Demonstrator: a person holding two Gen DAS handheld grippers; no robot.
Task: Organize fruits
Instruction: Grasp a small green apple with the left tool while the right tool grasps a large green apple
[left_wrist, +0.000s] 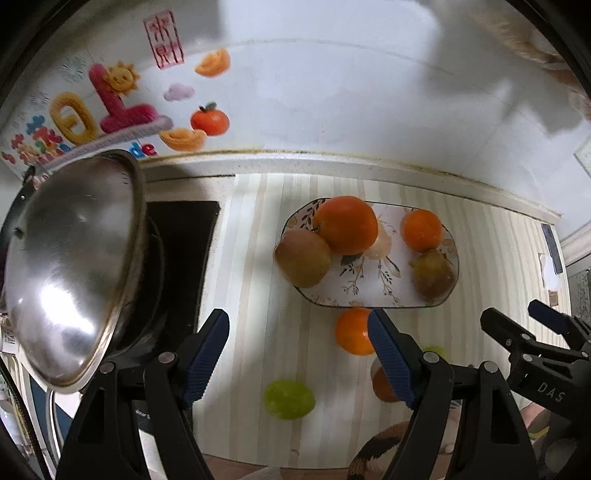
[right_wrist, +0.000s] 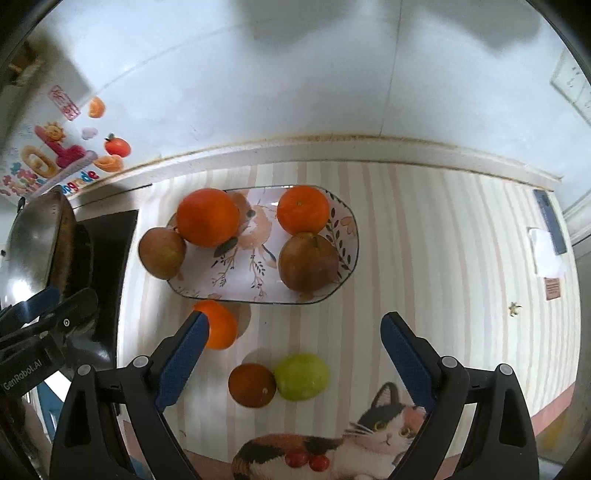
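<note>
A floral oval plate (right_wrist: 236, 273) (left_wrist: 364, 291) holds a large orange (right_wrist: 207, 217) (left_wrist: 347, 225), a smaller orange (right_wrist: 303, 209) (left_wrist: 422, 229), and two reddish-green apples (right_wrist: 308, 261) (right_wrist: 161, 252). On the striped mat in front lie an orange (right_wrist: 221, 328) (left_wrist: 352, 331), a dark orange fruit (right_wrist: 252, 384) and a green fruit (right_wrist: 303, 376) (left_wrist: 289, 398). My left gripper (left_wrist: 299, 354) is open and empty above the mat. My right gripper (right_wrist: 291, 350) is open and empty above the loose fruits.
A steel wok lid (left_wrist: 74, 266) leans over a black stove (left_wrist: 181, 251) at the left. The white wall (right_wrist: 295, 92) with stickers stands behind the counter. A cat picture (right_wrist: 332, 443) is printed on the mat's near edge.
</note>
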